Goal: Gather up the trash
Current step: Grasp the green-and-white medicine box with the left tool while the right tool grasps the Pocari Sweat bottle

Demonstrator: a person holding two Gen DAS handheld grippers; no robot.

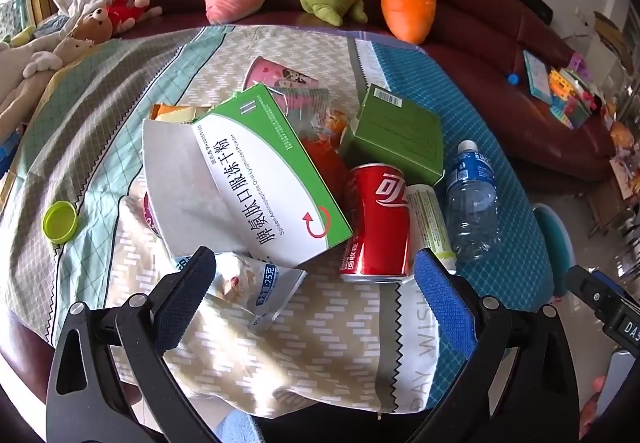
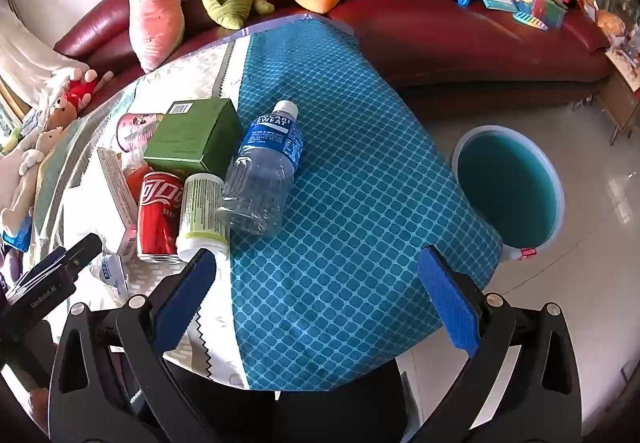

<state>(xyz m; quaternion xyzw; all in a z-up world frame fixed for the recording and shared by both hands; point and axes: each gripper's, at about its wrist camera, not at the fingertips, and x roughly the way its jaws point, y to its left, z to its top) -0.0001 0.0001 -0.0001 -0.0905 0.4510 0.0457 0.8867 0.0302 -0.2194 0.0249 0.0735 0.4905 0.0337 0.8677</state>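
**Nothing picked yet**

Both tongs, left (image 1: pixel 316 275) and right (image 2: pixel 316 275), stood spread and empty above the bench (image 2: pixel 340 203). Trash lay at 12 o'clock of the left one: box (image 1: pixel 256 179), can (image 1: pixel 378 219), bottle (image 1: pixel 472 199). Next probably came one grasp. Only the right view showed the bin (image 2: pixel 510 187), at 2 o'clock.

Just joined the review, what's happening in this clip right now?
A person holds a gripper in each hand over a cloth-covered table piled with trash. Both the left gripper and the right gripper are open and hold nothing. The pile includes a red can, a clear plastic bottle, a white tube, two green boxes and a snack wrapper. A teal bin stands on the floor beside the table. Nothing looks collected yet.
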